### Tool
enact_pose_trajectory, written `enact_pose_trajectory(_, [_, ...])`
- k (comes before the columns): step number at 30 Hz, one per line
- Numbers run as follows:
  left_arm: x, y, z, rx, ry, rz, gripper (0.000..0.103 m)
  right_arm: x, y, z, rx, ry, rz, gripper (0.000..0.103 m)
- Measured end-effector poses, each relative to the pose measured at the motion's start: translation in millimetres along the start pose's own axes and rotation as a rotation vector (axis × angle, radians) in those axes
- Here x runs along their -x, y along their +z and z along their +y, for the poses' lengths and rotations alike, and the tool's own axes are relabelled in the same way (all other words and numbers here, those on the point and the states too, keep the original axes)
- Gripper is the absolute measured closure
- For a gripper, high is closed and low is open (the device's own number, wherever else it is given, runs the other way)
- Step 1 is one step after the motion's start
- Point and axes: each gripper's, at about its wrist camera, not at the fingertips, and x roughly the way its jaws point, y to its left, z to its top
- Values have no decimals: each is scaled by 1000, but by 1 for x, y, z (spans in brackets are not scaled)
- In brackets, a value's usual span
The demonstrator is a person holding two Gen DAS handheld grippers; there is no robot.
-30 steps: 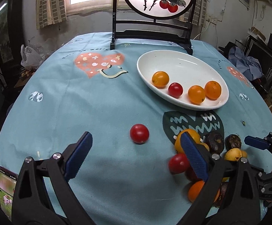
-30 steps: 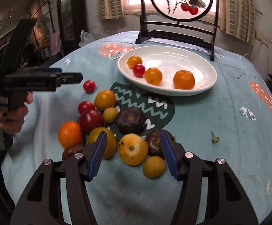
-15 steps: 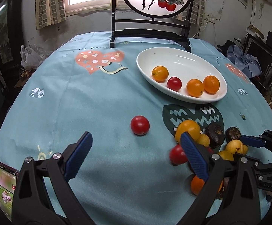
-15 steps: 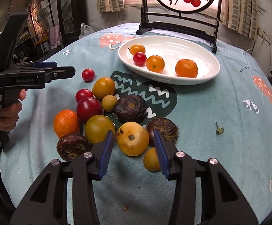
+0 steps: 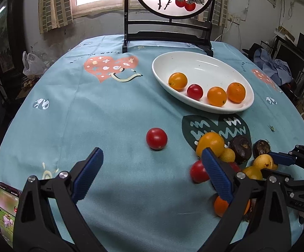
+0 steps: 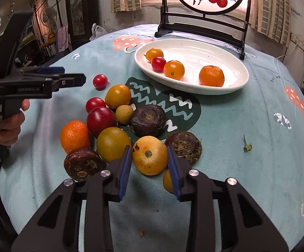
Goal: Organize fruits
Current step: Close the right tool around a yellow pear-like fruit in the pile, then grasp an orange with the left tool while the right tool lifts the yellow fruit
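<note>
A white oval dish [image 6: 233,85] [image 5: 244,106] holds three orange fruits and one small red one. A pile of loose fruits lies in front of it on the blue tablecloth. My right gripper [image 6: 148,154] has its jaws closed in on both sides of a yellow-orange fruit [image 6: 149,155] at the pile's near edge. That fruit also shows in the left wrist view [image 5: 263,161]. My left gripper [image 5: 152,161] is wide open and empty, above the cloth in front of a lone red tomato [image 5: 156,138] [image 6: 100,81].
A dark stand with a round painted panel [image 6: 202,14] stands behind the dish. A phone [image 5: 6,208] lies at the table's near left edge. Dark brown fruits [image 6: 148,120] and an orange [image 6: 74,136] flank the held fruit. A small green stem [image 6: 247,146] lies to the right.
My right gripper moved forward over the pile and its jaws narrowed around the yellow-orange fruit. My left gripper stayed wide open and hardly moved.
</note>
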Motion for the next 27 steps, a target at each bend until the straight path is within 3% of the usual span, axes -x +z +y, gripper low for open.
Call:
enact_pose_trajectory(2, [3, -2, -1, -16, -71, 7, 7, 5, 2, -9, -56, 37, -25, 69])
enact_pose_trajectory(6, [8, -10, -11, -71, -292, 50, 11, 13, 4, -25, -153, 88, -63, 69])
enact_pose_trajectory(9, [4, -16, -19, -105, -366, 99, 23, 13, 3, -27, -168, 75, -59, 69])
enact_pose_trajectory(11, [-1, -19, -21, -108, -401, 139, 33, 13, 4, -26, -166, 75, -58, 69])
enact_pose_trajectory(13, [-2, -21, -23, -102, -422, 156, 37, 13, 3, -24, -153, 65, -60, 69])
enact_pose_trajectory(27, [-13, -32, -38, -149, -542, 273, 39, 14, 1, -22, -137, 60, -56, 69])
